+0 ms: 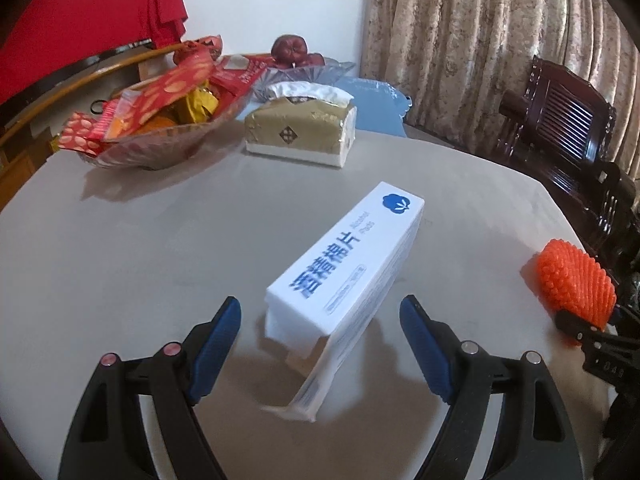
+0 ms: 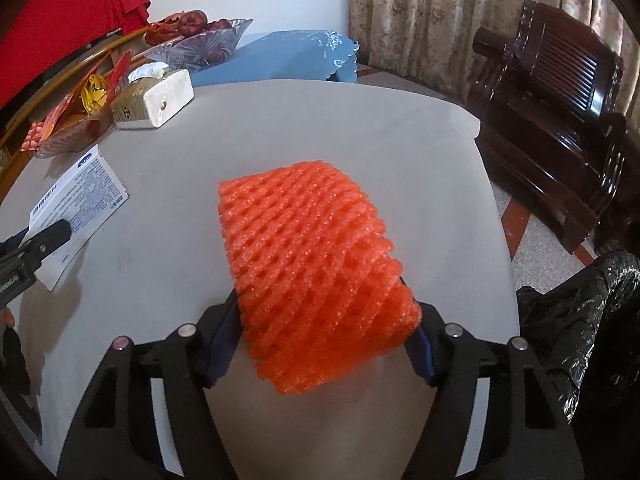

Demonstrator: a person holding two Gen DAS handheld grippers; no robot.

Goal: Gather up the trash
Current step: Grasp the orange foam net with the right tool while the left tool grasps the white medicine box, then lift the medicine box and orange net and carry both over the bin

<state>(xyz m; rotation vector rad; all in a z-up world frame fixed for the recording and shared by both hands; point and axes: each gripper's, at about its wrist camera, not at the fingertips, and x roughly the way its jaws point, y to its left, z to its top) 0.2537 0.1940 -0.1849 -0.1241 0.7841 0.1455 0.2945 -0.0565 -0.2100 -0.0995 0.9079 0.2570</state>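
A white cardboard box (image 1: 344,264) with blue print lies on the grey table (image 1: 140,248), its near end open and flaps loose. My left gripper (image 1: 320,303) stands open astride that near end, and neither blue pad touches the box. In the right wrist view the same box (image 2: 80,200) lies at the left with a left gripper finger (image 2: 48,236) beside it. An orange foam fruit net (image 2: 312,256) sits between the jaws of my right gripper (image 2: 320,304), which is shut on its near part, both pads pressing its sides. The net (image 1: 576,280) also shows at the right edge of the left wrist view.
At the back left of the table are a glass bowl of red snack packets (image 1: 160,120), a gold tissue pack (image 1: 300,128) and a glass fruit bowl (image 1: 296,68). A black plastic bag (image 2: 592,312) hangs off the table's right edge. Dark wooden chairs (image 2: 552,80) stand beyond it.
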